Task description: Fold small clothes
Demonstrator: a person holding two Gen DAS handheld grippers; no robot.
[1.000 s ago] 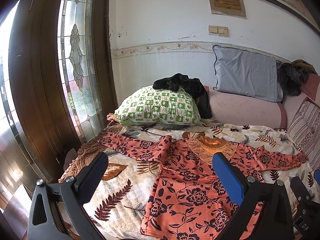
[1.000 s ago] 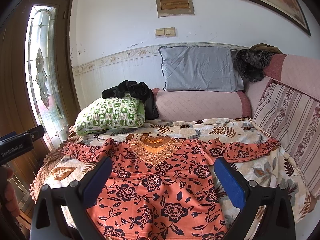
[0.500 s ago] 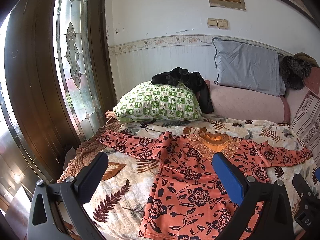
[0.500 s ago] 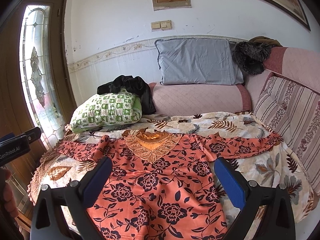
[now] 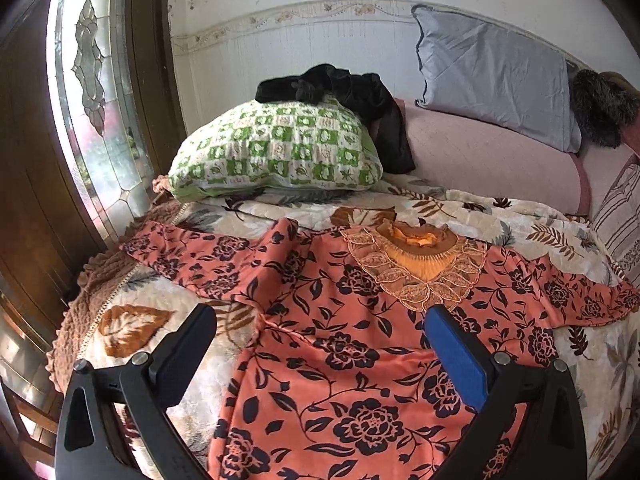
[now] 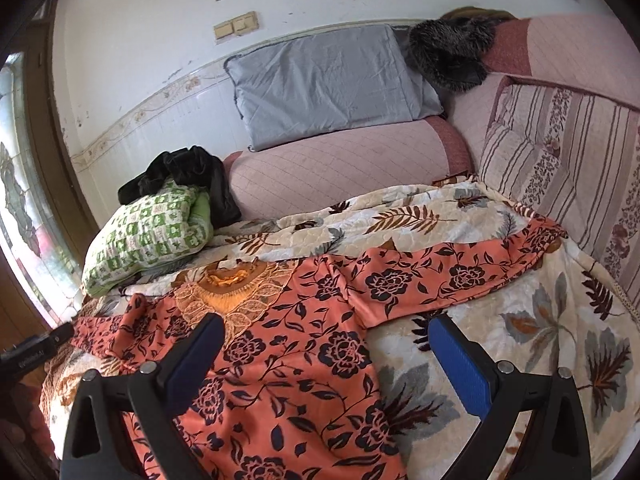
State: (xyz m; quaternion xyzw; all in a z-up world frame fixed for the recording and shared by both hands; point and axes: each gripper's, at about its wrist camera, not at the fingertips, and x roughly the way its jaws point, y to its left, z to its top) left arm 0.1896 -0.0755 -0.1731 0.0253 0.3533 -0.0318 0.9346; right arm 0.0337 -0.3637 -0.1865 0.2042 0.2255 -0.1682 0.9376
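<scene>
Orange black-flowered cotton top point(image 5: 344, 344) spread flat at 12 o'clock under left gripper point(image 5: 320, 332) and right gripper point(image 6: 324, 340) (both gaping, empty).

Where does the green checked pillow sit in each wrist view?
Left wrist: green checked pillow sits upper centre-left, beyond the orange floral garment.
Right wrist: the pillow sits at middle left, near the edge.
Shared landmark: the black cloth draped over the pillow's top.
</scene>
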